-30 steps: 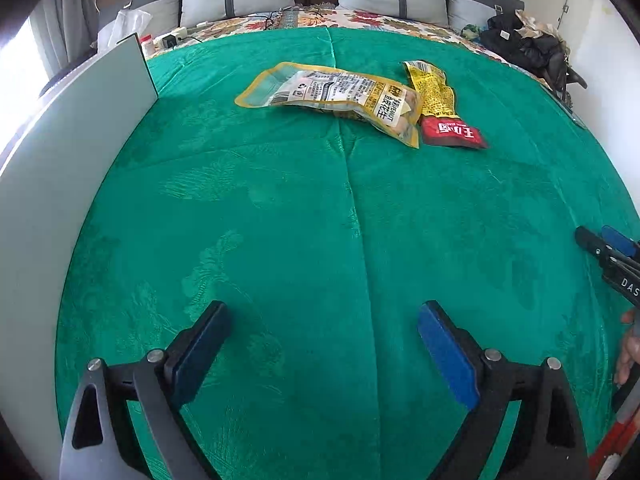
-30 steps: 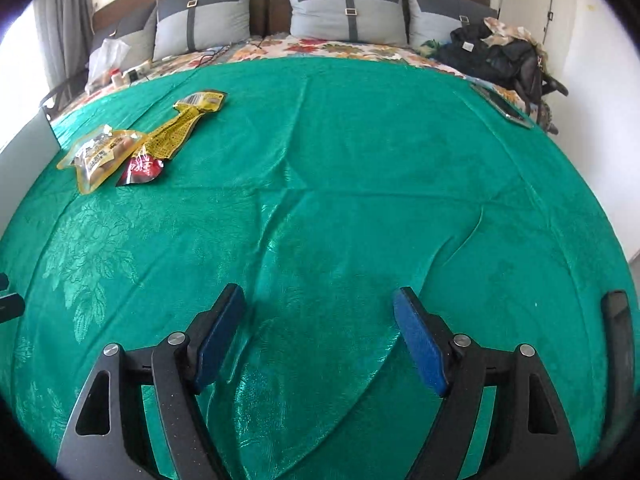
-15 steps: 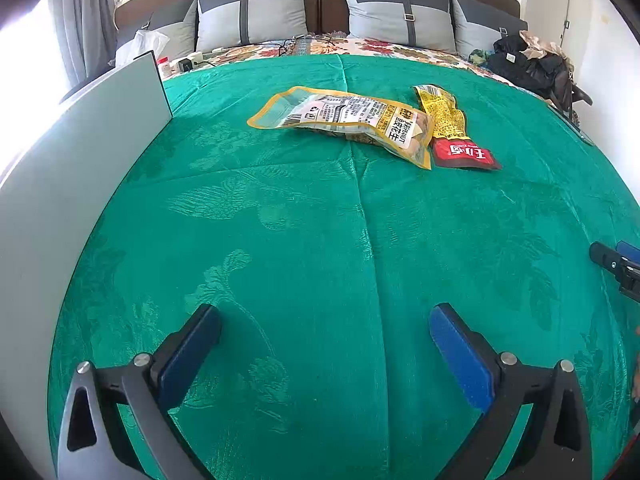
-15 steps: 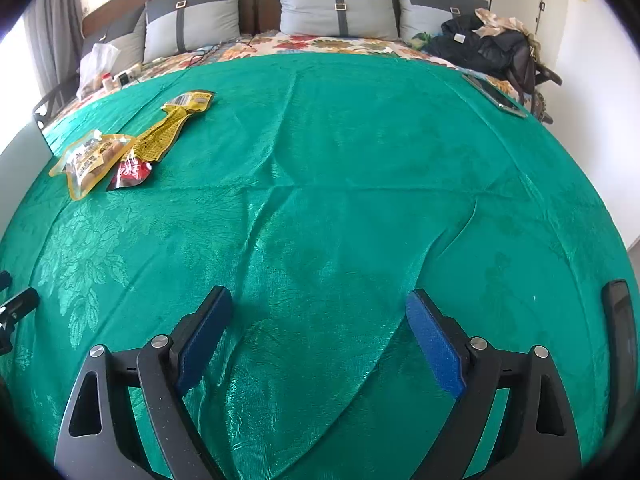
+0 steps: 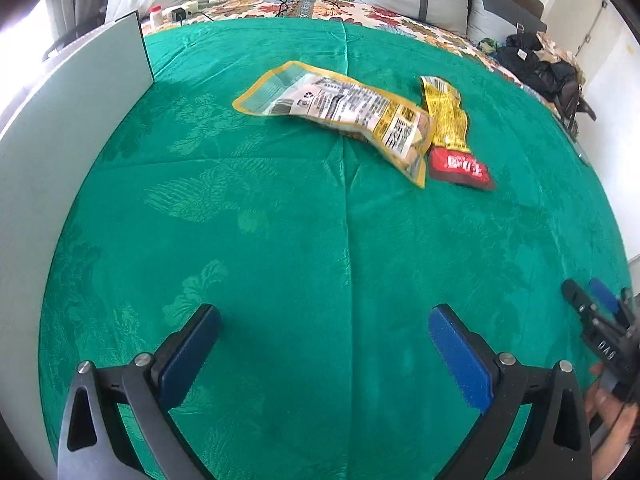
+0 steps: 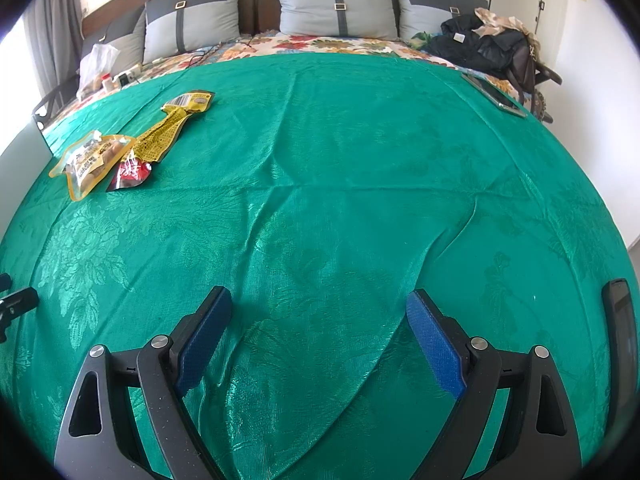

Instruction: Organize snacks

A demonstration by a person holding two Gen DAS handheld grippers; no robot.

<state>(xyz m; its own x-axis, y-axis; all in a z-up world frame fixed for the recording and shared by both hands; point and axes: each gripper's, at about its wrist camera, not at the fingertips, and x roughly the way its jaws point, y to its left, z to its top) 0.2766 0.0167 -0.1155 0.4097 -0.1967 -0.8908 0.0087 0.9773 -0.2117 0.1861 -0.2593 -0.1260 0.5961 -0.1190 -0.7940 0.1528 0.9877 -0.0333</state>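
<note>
Snack packets, a clear-and-yellow pouch overlapping a yellow-and-red sachet in the upper centre, look light, limp and slippery; pinch an edge seam. Both grippers' jaws stand open, empty.

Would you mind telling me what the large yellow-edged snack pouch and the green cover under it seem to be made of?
The yellow-edged snack pouch looks like thin glossy plastic film: it catches light, crinkles, and has a flat sealed border. The green cover appears to be woven fabric with a satin sheen: a tone-on-tone floral pattern, soft creases and shiny highlights.
</note>
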